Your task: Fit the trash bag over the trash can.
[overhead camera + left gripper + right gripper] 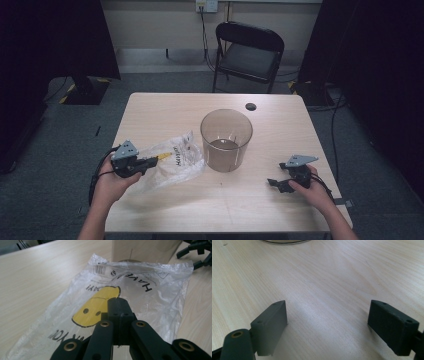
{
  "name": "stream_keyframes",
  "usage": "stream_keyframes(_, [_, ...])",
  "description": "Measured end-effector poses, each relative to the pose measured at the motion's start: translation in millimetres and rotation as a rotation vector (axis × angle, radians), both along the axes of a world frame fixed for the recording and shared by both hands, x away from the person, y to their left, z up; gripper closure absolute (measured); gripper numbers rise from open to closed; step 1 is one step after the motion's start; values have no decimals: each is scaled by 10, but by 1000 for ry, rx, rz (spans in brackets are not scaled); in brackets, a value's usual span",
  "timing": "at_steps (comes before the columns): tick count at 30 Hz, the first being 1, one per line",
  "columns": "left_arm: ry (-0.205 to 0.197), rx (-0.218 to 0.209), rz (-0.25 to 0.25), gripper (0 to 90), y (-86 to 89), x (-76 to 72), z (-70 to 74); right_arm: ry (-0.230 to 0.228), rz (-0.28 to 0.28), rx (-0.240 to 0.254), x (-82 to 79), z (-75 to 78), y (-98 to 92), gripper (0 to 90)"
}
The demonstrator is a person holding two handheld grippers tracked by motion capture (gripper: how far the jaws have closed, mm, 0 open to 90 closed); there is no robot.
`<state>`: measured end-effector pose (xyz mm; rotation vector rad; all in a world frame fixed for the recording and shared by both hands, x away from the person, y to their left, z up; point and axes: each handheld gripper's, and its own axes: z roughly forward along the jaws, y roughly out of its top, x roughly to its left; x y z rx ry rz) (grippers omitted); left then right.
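Left tool [149,161] is clamped on the near edge of a clear plastic bag [172,161], jaws pressed together with the film pinched between them; in the left gripper view the closed tips [119,305] sit over the bag's [140,290] yellow printed face, with black lettering and a barcode strip beyond. The bag lies crumpled on the tabletop [165,107], left of centre, its far edge just beside a tall see-through bin [226,140] that stands upright in the middle and looks empty. The pinched end seems raised off the wood while the rest drapes down, so the step in hand reads as picking up the bag, probably to line the bin or drop it in; which one cannot be told. Right tool [275,183] rests low near the right edge, well apart from bag and bin, jaws spread wide with nothing between them; in the right gripper view the two pads [270,326] frame bare wood, with the bin's base rim at the top. Next move likely calls for lifting the bag clear, bringing the right tool over to catch the opposite edge and pulling the mouth open above the rim. Thin film can slip or stick shut, so the second pinch needs a single layer. A small dark disc [250,106] sits at the far edge; a folding chair [249,52] stands behind.
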<state>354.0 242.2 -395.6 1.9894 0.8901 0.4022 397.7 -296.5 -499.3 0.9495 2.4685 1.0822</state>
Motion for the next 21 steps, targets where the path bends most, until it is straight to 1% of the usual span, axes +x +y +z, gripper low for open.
stream_keyframes(1, [-6, -11, 4, 900, 3, 6, 24, 0, 0, 0, 0, 0, 0, 150])
stream_keyframes(4, [-28, -19, 11, 900, 29, 11, 127, -1, -1, 0, -1, -1, 1, 149])
stream_keyframes(7, [-51, -20, 18, 900, 62, -2, 234, 0, -1, -1, -1, 0, 1, 149])
stream_keyframes(8, [-58, -29, 21, 900, 77, -14, 288, -1, -1, 0, 0, 0, 1, 149])
stream_keyframes(10, [-73, -25, 22, 900, 89, -24, 348, -1, -1, 0, -1, 0, 1, 150])
stream_keyframes(13, [-100, -32, 27, 900, 91, -30, 459, -1, -1, -1, -1, 0, 2, 149])
stream_keyframes(17, [-133, -43, 25, 900, 47, -19, 579, -2, -2, -1, -1, -1, 2, 149])
stream_keyframes(21, [-153, -56, 14, 900, -41, 19, 690, -2, -2, -2, -2, 0, 2, 149])
